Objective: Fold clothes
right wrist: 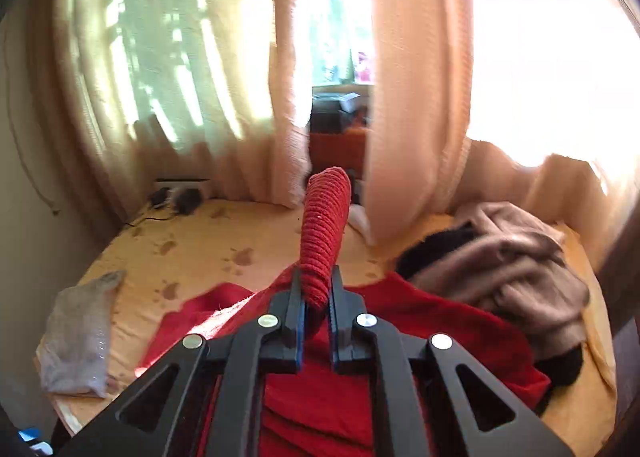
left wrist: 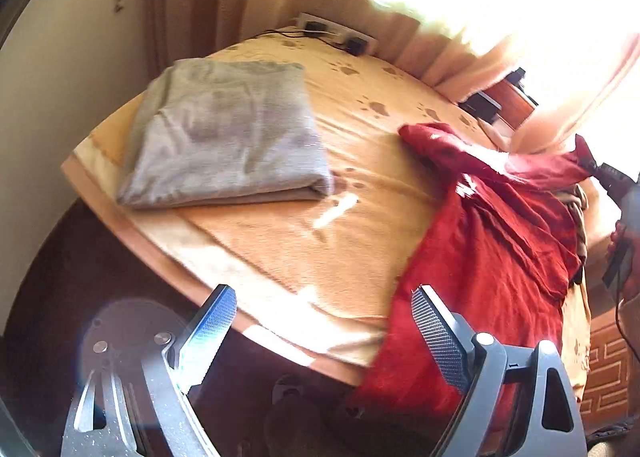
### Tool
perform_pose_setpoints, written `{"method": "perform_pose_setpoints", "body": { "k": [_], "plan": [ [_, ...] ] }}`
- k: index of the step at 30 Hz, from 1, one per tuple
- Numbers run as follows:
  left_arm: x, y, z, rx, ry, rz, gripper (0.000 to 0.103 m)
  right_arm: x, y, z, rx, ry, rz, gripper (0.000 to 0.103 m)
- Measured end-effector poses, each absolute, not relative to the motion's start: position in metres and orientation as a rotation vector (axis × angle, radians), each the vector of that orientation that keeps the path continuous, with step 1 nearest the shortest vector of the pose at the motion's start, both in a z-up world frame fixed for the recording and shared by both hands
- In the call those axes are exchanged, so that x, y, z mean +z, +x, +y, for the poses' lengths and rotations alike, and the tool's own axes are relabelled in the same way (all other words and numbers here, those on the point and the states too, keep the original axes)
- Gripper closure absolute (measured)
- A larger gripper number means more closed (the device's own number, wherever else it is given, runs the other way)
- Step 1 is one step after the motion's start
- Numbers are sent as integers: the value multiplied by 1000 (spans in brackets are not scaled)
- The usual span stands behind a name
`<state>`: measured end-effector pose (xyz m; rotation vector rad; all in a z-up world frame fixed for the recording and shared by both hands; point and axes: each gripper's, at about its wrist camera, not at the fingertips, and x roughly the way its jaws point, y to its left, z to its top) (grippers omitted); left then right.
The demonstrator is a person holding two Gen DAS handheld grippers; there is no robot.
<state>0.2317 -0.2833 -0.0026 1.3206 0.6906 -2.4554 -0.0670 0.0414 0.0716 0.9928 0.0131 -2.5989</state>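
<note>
A red garment (left wrist: 492,249) lies crumpled across the right side of a table covered with a yellow paw-print blanket (left wrist: 320,185), with one end hanging over the near edge of the tabletop. The right hand-held gripper (right wrist: 317,297) has its two fingers pressed together on a ribbed cuff or hem of this red garment (right wrist: 326,233), and the pinched piece stands up between the fingers. The rest of the red cloth spreads below and in front of the gripper.

The left hand-held gripper (left wrist: 324,321) is spread wide with nothing between its fingers. It hovers by the near edge of the tabletop, its right finger (left wrist: 436,337) in front of the hanging red cloth.

Only the left wrist view shows clearly a grey garment (left wrist: 224,137), folded into a neat rectangle on the far left of the blanket, well apart from the red one. The right wrist view catches just its edge (right wrist: 78,333).

Only the right wrist view shows a heap of brown and black clothes (right wrist: 508,269) at the right of the tabletop, touching the red garment. Pale curtains (right wrist: 412,97) hang behind the table, with a power strip (right wrist: 182,189) at the far left corner.
</note>
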Motion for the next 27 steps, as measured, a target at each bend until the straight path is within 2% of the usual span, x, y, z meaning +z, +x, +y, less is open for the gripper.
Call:
{"method": "perform_pose_setpoints", "body": {
  "k": [5, 9, 14, 19, 21, 23, 25, 27],
  "plan": [
    [-7, 169, -232, -2550, 1462, 527, 11, -23, -39, 147, -2572, 1329, -19, 93],
    [-16, 122, -201, -2587, 1536, 388, 11, -69, -20, 165, -2453, 1429, -107, 93],
    [-25, 67, -171, -2622, 1608, 259, 11, -71, -7, 202, -2454, 1430, -253, 84],
    [-31, 11, -158, -2712, 1607, 183, 11, -55, 6, 225, -2531, 1437, -292, 80],
    [-40, -15, -155, -2726, 1615, 125, 11, -49, 10, 232, -2590, 1444, -315, 69],
    [-48, -39, -158, -2714, 1620, 67, 11, -43, 15, 239, -2648, 1455, -358, 46],
    [-57, -57, -168, -2688, 1623, 26, 11, -36, 19, 244, -2707, 1463, -390, 40],
    [-66, -71, -184, -2647, 1627, -2, 11, -26, 20, 242, -2791, 1468, -331, 40]
  ]
}}
